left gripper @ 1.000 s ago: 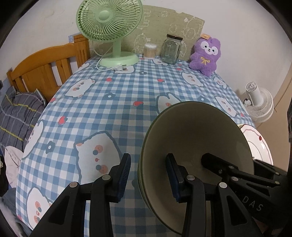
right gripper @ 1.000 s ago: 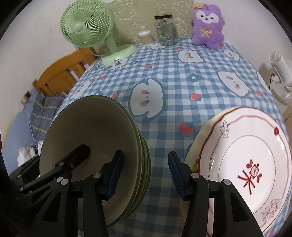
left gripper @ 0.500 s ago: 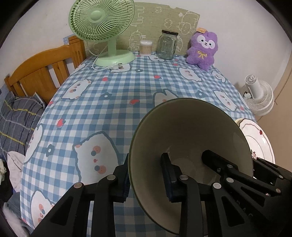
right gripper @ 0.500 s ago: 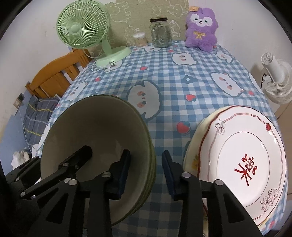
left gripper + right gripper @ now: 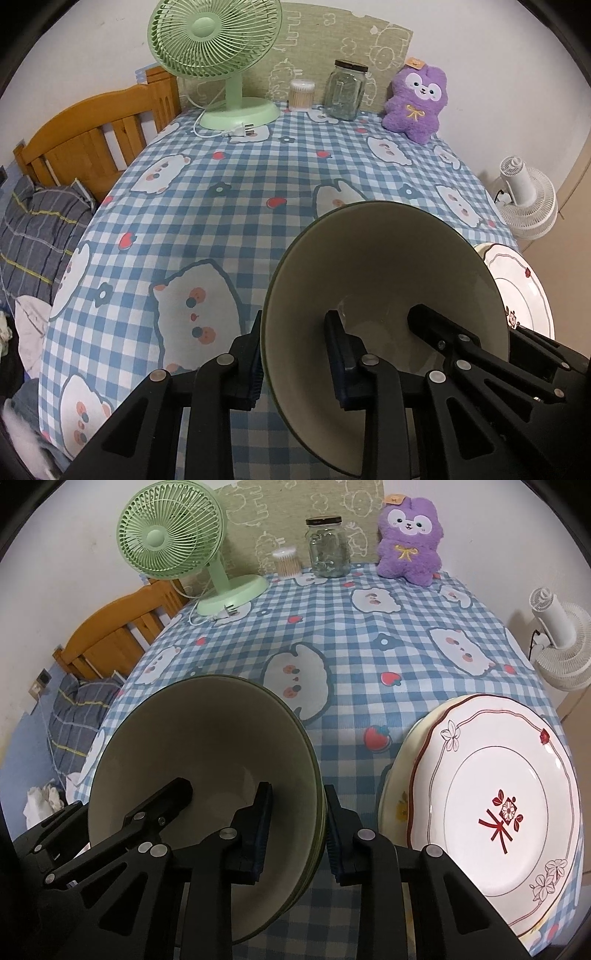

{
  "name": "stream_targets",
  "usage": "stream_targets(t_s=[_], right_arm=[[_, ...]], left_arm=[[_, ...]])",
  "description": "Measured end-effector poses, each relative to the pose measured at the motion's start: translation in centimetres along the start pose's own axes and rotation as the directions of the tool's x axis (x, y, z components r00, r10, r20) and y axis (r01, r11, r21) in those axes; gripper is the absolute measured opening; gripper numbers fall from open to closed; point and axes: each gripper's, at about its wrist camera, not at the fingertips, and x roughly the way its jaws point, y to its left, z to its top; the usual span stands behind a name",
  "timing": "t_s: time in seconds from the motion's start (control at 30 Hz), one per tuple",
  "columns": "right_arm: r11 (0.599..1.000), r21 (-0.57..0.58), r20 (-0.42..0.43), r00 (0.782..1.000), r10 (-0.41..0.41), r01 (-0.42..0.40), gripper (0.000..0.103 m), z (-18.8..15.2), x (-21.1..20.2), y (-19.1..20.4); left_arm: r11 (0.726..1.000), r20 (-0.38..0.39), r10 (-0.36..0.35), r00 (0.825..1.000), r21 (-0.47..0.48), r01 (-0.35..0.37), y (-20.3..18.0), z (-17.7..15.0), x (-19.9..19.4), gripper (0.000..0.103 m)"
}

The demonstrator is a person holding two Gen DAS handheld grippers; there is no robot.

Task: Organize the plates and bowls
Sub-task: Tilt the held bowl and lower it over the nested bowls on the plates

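Stack of green bowls: several nested bowls, cream inside, dark green rims. Mouth faces up; the stack is round, with no long axis. It stands on the checked tablecloth near the table's near edge, left of the plates.

Left gripper: jaws have just been closing and now pinch the left wall of the stack, one blue pad outside the rim, the other inside the top bowl. The opening is narrow, about the thickness of the nested walls.

Right gripper: jaws have just been closing and now clamp the right wall of the same stack, left pad inside, right pad against the outer rims. The opening is likewise narrow.

Stack of plates: white, red-rimmed top plate with a red motif at centre, lying on a cream plate beneath. Flat, face up, at the near right corner of the table, just beside the bowls, apart from them.

Along the far edge of the table: green desk fan, cotton swab tub, glass jar, purple plush toy.

Off the table: wooden bed frame at left, white floor fan at right.
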Motion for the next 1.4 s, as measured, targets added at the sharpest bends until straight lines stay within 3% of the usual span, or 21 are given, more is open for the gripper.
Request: stream_targets(t_s=[0.87, 1.4], right_arm=[[1.0, 0.007, 0.02, 1.0, -0.021, 0.021, 0.031, -0.5, -2.4, -0.3], [1.0, 0.019, 0.063, 0.998, -0.015, 0.014, 0.031, 0.6, -5.0, -2.2]], left_arm=[[0.999, -0.001, -0.034, 0.999, -0.03, 0.034, -0.9, -0.6, -1.8, 0.026], [0.999, 0.027, -0.036, 0.999, -0.008, 0.036, -3.8, 1.1, -3.2, 0.026]])
